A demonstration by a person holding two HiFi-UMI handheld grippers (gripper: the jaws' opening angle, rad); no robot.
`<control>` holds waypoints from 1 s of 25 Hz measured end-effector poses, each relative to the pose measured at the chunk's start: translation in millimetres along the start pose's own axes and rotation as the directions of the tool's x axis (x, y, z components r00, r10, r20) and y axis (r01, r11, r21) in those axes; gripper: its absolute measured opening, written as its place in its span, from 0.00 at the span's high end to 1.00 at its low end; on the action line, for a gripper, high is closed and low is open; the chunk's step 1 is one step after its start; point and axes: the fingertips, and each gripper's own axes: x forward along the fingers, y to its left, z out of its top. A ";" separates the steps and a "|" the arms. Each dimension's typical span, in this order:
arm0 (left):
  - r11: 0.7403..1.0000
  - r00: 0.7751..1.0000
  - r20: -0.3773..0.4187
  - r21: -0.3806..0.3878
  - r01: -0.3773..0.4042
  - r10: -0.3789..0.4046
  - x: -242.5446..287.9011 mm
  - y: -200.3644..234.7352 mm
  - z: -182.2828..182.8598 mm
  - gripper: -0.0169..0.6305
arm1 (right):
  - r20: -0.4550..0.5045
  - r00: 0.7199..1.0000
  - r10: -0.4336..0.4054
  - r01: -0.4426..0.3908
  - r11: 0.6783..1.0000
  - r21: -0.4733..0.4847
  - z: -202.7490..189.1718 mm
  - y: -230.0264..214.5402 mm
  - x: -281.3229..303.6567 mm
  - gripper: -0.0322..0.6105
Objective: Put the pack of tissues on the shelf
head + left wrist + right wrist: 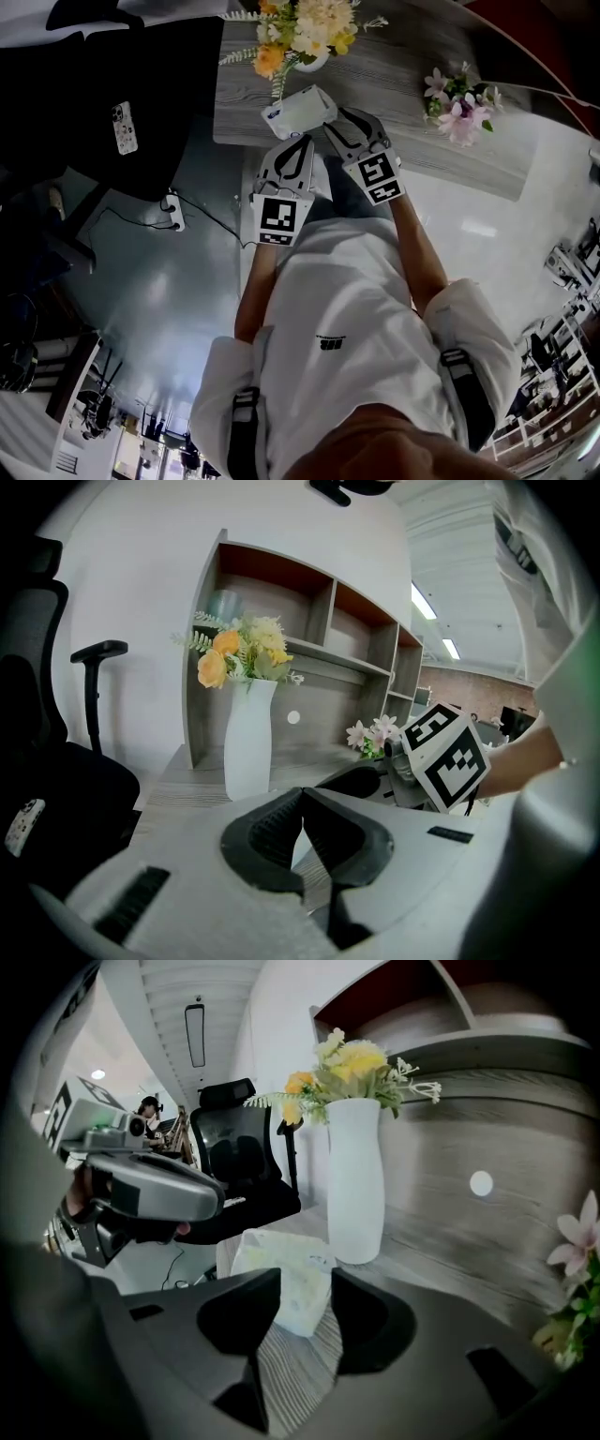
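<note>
Pack of tissues (300,111) lies flat on the bench (487,159), close to the front edge and near the front-left corner. It is not on the shelf (314,644), which stands along the back edge of the bench.

White vase (309,62) with yellow and orange flowers stands just behind the pack. A pink flower bunch (457,99) sits toward the right end, well apart from the pack.

Right hand-held gripper (305,1283): jaws apart. The pack (286,1274) shows in the gap between them, and neither pad presses on it. In the head view its tips (345,122) sit just beside the pack's near right side.

Left hand-held gripper (302,799): jaw tips together, nothing between them. It is held short of the bench's front edge (302,145), beside the right one.

Off the bench's left edge: a black office chair (103,84) with a phone (124,127) lying on it.
</note>
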 end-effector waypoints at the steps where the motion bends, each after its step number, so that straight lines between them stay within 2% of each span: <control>1: 1.000 1.000 0.000 0.001 -0.001 0.001 0.3 0.4 0.2 0.93 | -0.003 1.000 0.002 -0.002 1.000 0.001 -1.1 -0.2 1.9 0.68; 9: 1.000 1.000 0.000 -0.002 -0.002 0.002 3.9 2.8 -1.6 0.93 | -0.020 1.000 0.007 -0.007 1.000 0.005 -6.3 -1.6 13.4 0.72; 15: 1.000 1.000 0.000 -0.003 0.003 -0.003 3.5 1.4 -1.0 0.93 | -0.021 0.999 -0.034 0.034 0.999 0.008 -6.7 -7.4 13.4 0.88; 25: 1.000 1.000 0.013 0.015 0.002 -0.002 -3.6 0.3 5.7 0.93 | 0.005 0.998 -0.055 0.055 0.998 0.002 4.3 -5.8 2.0 0.90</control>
